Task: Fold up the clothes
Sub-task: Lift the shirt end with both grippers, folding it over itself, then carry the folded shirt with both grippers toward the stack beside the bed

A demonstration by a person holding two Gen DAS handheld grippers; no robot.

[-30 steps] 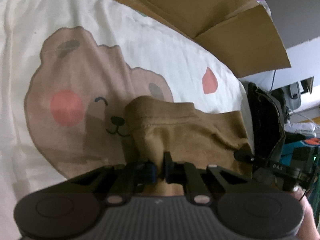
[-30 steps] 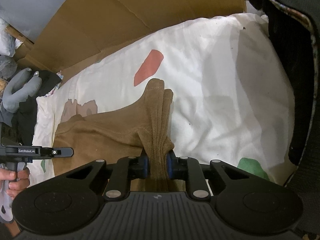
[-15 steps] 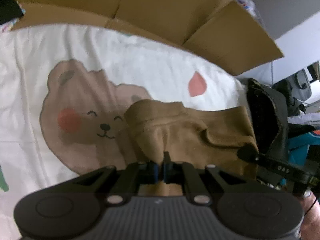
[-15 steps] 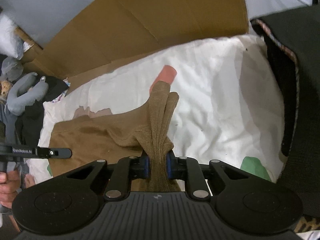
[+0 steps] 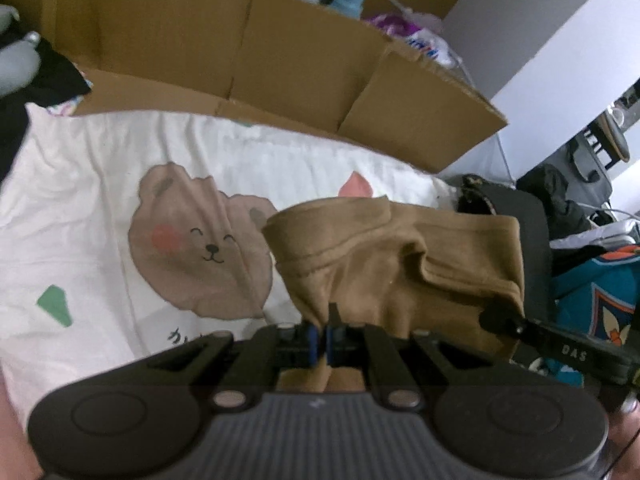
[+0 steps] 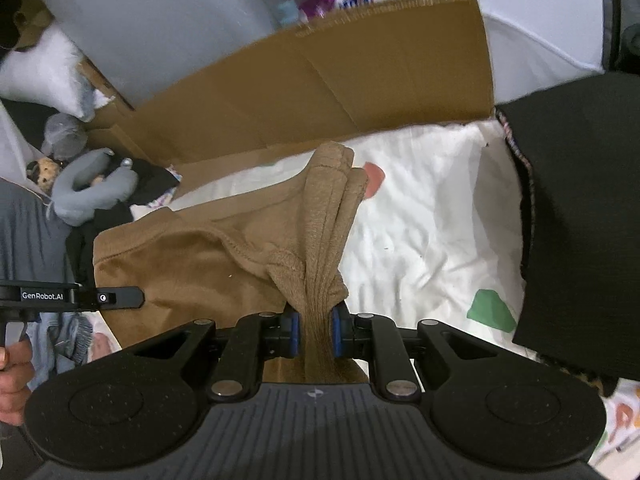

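A brown knit garment hangs between both grippers above a white bed sheet printed with a bear. My left gripper is shut on a thin pinch of its edge. My right gripper is shut on a thick bunched ribbed part of the same garment. The cloth sags in folds between them. The right gripper also shows at the right edge of the left wrist view, and the left one at the left edge of the right wrist view.
Flattened cardboard stands along the far side of the bed. A black garment lies at the right. A grey plush toy and dark clothes lie at the left. Cluttered bags sit beyond the bed's right edge.
Both grippers have risen and pulled back with the brown garment, lifting it off the sheet. More of the bear print, cardboard and room now shows.
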